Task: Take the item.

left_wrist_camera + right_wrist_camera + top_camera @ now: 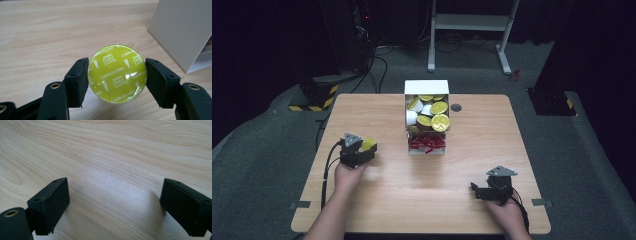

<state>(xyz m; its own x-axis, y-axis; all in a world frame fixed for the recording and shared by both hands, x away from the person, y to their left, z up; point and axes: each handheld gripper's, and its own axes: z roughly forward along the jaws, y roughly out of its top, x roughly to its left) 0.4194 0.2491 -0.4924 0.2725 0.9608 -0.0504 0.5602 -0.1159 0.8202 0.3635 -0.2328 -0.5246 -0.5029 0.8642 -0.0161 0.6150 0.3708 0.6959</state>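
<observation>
Currently, the left gripper (368, 146) sits at the left side of the wooden table (377, 200), held from below by the person's left hand (347, 175). Its jaws are closed on a coffee capsule (117, 77), one black foam pad against each side of the rim. The capsule's lid is round, glossy and lime green, printed with repeated white "CAPPUCCINO" and "Dolce Gusto" lettering. In the left gripper view, a plain white side of the box (182, 30) stands just beyond the capsule, to its right.

At the table's middle, towards the far edge, the white cardboard box (426, 87) lies open at the top. Its larger compartment holds a loose pile of capsules (432, 114), some showing green lids, others white bodies. A smaller tray (426, 144) at the near end of the box holds small red items, too small to identify.

At the right, near the front edge, the right gripper (474, 189) is held by the right hand (507, 210). Its jaws stand wide apart and hold nothing; between them lies bare, pale woodgrain with a matte finish.
</observation>
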